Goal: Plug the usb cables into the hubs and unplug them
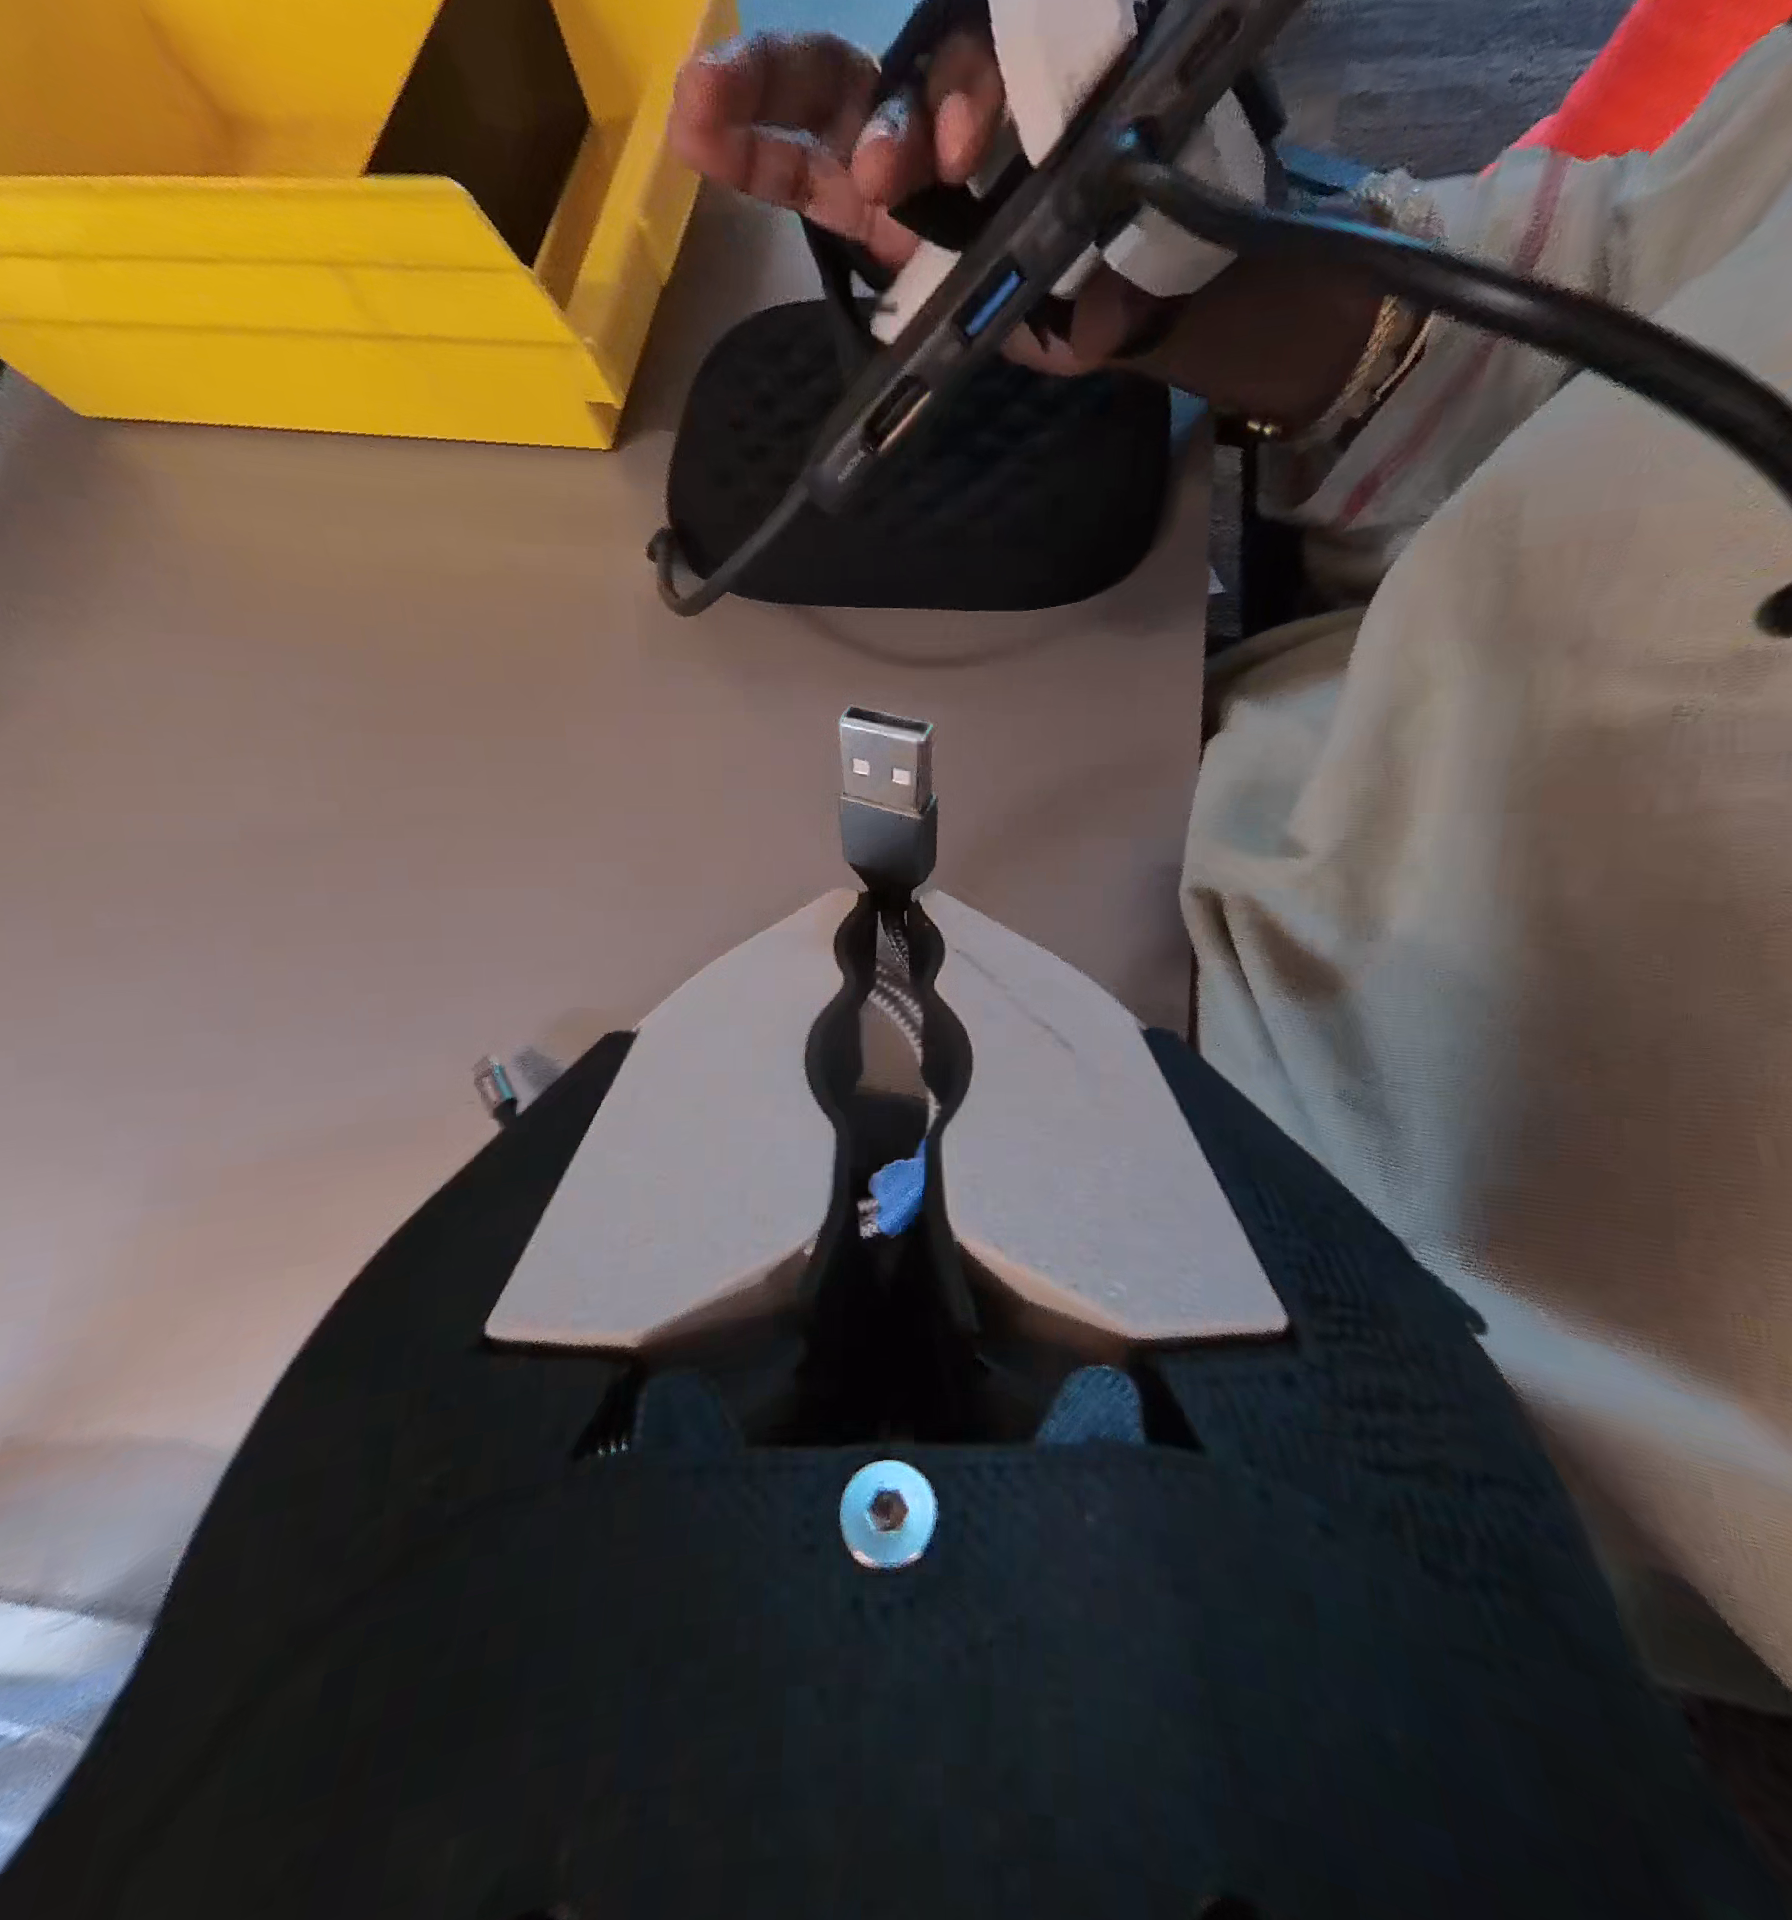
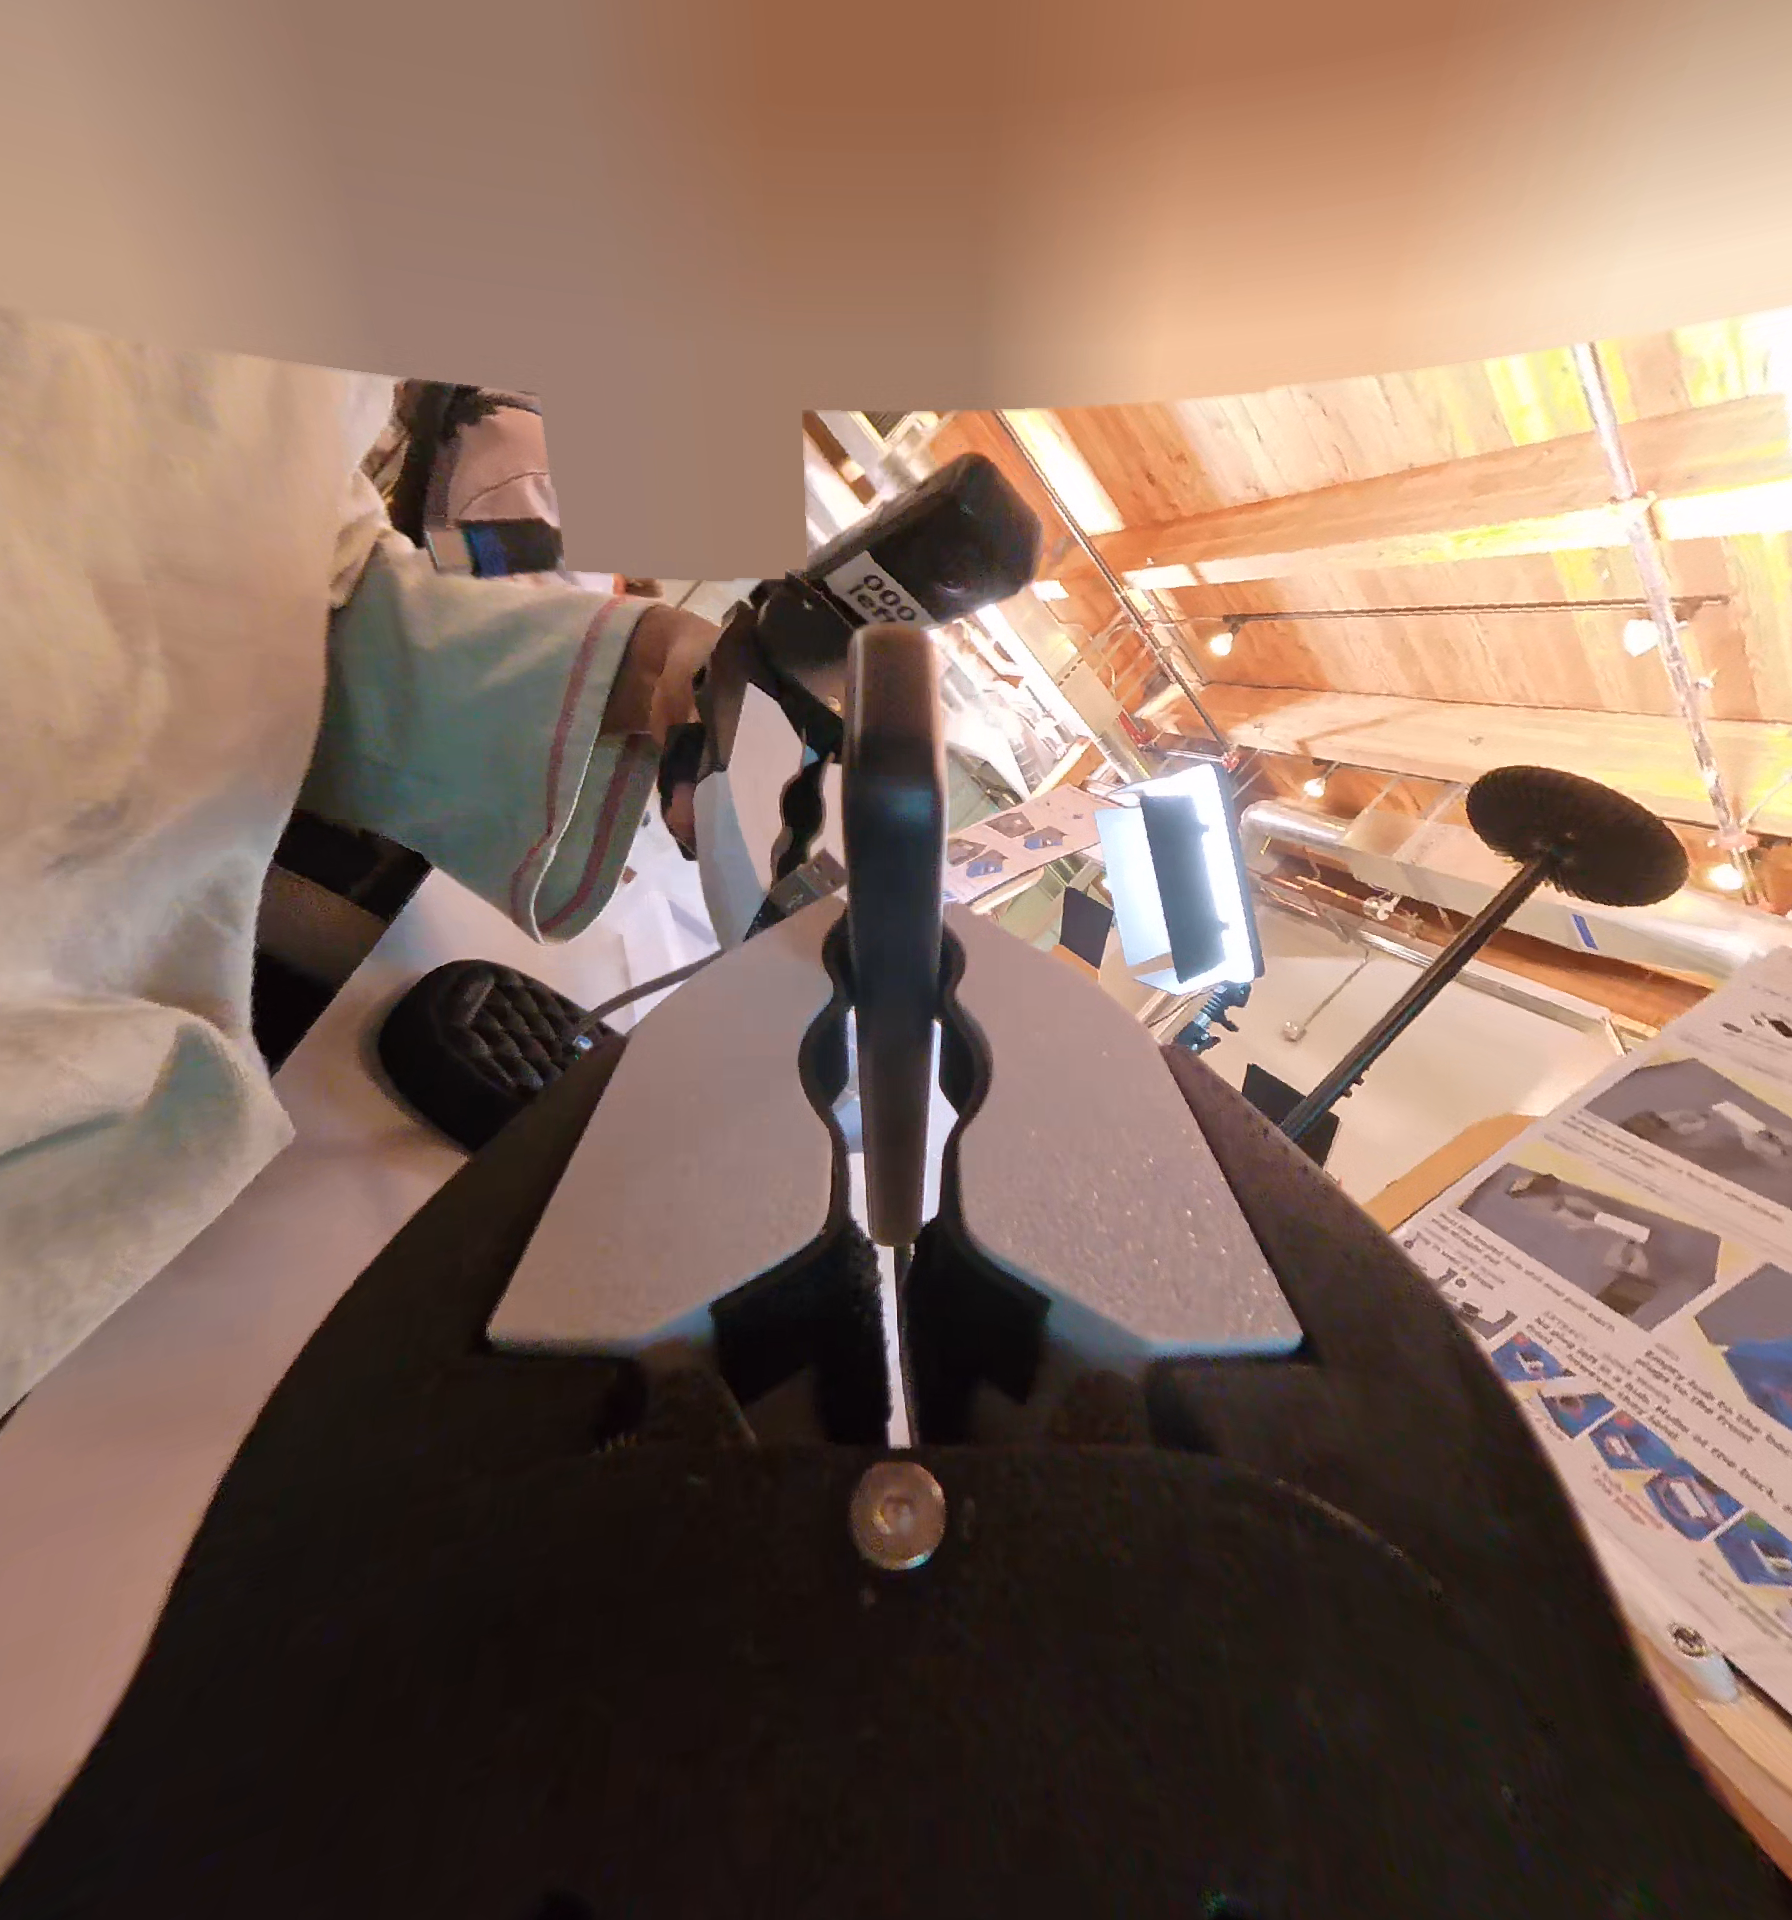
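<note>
Pinching a braided USB cable (image 1: 887,790), left view shows hub (image 1: 965,312) ports.

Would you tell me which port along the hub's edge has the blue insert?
The middle port on the hub, just below the plugged-in black cable; the port nearer the hub's lower end looks dark and metallic.

Yellow bin (image 1: 279,260): cut off at 11 o'clock edge. Thick black cable (image 1: 1598,353): leaves frame at 3 o'clock. Printed sheets (image 2: 1681,1299): cropped at 4 o'clock.

Shiny metal USB plug (image 1: 885,756) on braided cable, glossy yellow plastic bin (image 1: 279,218), matt grey fingers (image 1: 1068,1122), wooden ceiling beams (image 2: 1391,540)
</note>
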The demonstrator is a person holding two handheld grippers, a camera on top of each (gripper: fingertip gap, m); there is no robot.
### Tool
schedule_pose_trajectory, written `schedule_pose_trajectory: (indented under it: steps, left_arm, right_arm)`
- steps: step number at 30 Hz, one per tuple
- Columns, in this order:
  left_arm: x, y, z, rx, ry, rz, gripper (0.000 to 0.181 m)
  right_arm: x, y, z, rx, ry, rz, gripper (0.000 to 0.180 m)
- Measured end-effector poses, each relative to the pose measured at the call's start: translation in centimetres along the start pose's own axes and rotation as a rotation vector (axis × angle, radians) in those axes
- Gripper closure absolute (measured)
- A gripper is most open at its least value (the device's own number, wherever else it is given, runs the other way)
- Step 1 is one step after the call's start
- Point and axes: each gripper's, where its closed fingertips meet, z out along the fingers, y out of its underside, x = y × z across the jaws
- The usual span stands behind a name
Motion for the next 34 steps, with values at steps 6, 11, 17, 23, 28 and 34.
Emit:
schedule_pose_trajectory:
  steps: [6,11,17,23,28,34]
  left_arm:
    - [0.8,0.8,1.2,-0.037,0.070,-0.004,0.175]
    - [0.9,0.9,1.6,-0.037,0.083,0.005,0.175]
    - [1.1,1.2,1.8,-0.052,0.091,0.008,0.175]
    - [0.4,2.5,1.9,-0.147,0.047,0.045,0.175]
    - [0.7,4.1,2.9,-0.245,0.135,0.040,0.175]
    - [0.1,5.7,4.2,-0.444,0.229,0.083,0.175]
  right_arm:
    - [-0.7,0.2,0.5,-0.031,-0.039,-0.032,0.167]
    - [-1.6,0.9,1.2,-0.095,-0.084,-0.076,0.168]
    - [-2.5,1.3,1.6,-0.132,-0.119,-0.114,0.167]
    - [-2.6,1.7,1.7,-0.150,-0.132,-0.138,0.167]
    - [-5.1,4.9,2.0,-0.400,-0.324,-0.377,0.167]
    - [-6.7,6.6,2.5,-0.487,-0.471,-0.580,0.167]
